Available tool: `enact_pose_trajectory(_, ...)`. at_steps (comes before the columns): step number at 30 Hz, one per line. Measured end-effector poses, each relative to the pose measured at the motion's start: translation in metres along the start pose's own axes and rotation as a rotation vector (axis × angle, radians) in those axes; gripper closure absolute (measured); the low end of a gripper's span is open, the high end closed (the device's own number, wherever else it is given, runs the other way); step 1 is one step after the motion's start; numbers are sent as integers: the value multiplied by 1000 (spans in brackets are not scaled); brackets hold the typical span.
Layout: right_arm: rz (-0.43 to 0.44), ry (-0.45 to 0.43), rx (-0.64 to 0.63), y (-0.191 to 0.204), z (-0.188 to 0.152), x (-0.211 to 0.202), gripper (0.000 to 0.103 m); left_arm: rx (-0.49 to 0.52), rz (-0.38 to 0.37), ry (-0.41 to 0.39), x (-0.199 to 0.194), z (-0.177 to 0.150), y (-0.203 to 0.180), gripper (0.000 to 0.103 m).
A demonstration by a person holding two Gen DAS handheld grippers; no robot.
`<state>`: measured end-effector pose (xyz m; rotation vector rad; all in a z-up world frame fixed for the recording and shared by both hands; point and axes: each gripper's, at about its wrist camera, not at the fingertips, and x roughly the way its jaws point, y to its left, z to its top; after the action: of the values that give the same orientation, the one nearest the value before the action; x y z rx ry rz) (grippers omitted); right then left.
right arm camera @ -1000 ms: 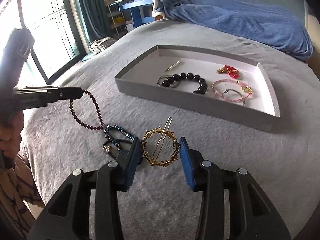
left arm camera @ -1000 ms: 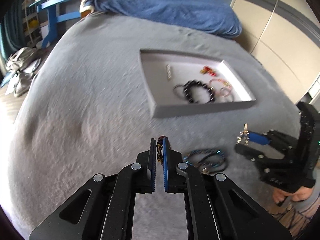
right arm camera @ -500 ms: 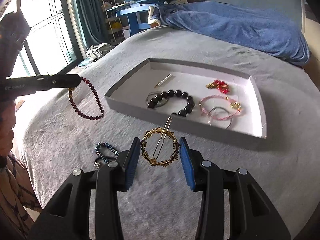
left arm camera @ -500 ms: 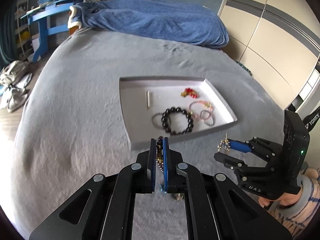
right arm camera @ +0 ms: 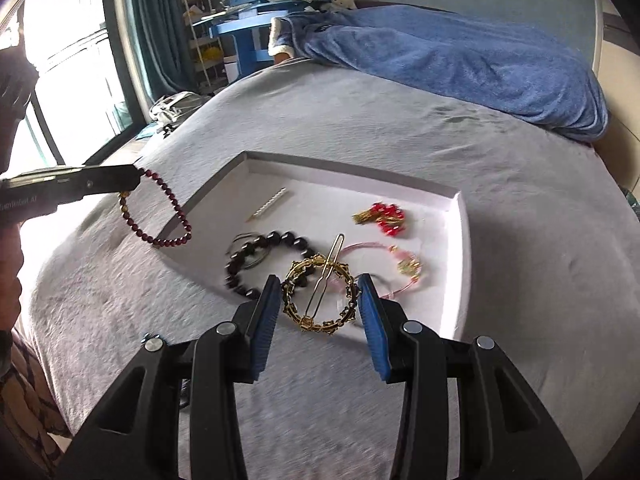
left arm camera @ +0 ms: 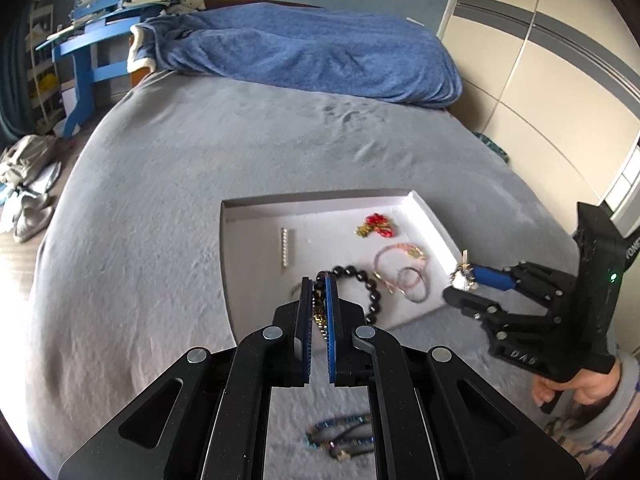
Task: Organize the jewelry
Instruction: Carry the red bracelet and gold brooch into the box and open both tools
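While your two grippers hang above it, the bed (right arm camera: 400,128) stands as the largest item: grey cover, a blue blanket (right arm camera: 460,56) heaped at the far end.

Tray (right arm camera: 460,240): shallow, white inside, grey walls, lying flat on the cover. Contents, largest first:
- black bracelet (right arm camera: 280,240), big round beads, with a thin dark ring touching it;
- pink cord bracelet (right arm camera: 384,254) with gold charms, a thin ring beside it;
- red cluster (right arm camera: 386,216) with gold fittings, near the far wall;
- bar clip (right arm camera: 270,204), pale, lying alone toward the left wall.

Outside the tray: a blue bracelet (left arm camera: 340,434) lies on the cover near you.

Your right gripper (right arm camera: 318,306) is partly closed on a gold ring clip (right arm camera: 320,300), both pads pressing its rim; it hangs over the tray's near edge.

Your left gripper (left arm camera: 319,304) is pinched nearly together on a maroon bracelet (right arm camera: 160,216), whose loop dangles free just outside the tray's left wall.
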<state>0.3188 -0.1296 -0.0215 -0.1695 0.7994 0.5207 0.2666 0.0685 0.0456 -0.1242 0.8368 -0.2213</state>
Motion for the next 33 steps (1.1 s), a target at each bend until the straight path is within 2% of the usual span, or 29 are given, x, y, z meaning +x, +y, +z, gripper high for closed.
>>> enact_pose_trajectory(8,-24,44,46,-28,9,30,63,3,60,38,32,18,13,96)
enact_pose_trajectory(16,-46,75,58,-42,11,54,63,-28,62,80,63,26,30,96)
enact_pose_trajectory(33,-60,125,67,-50,3,76,63,-18,96,166,97,8,37,96)
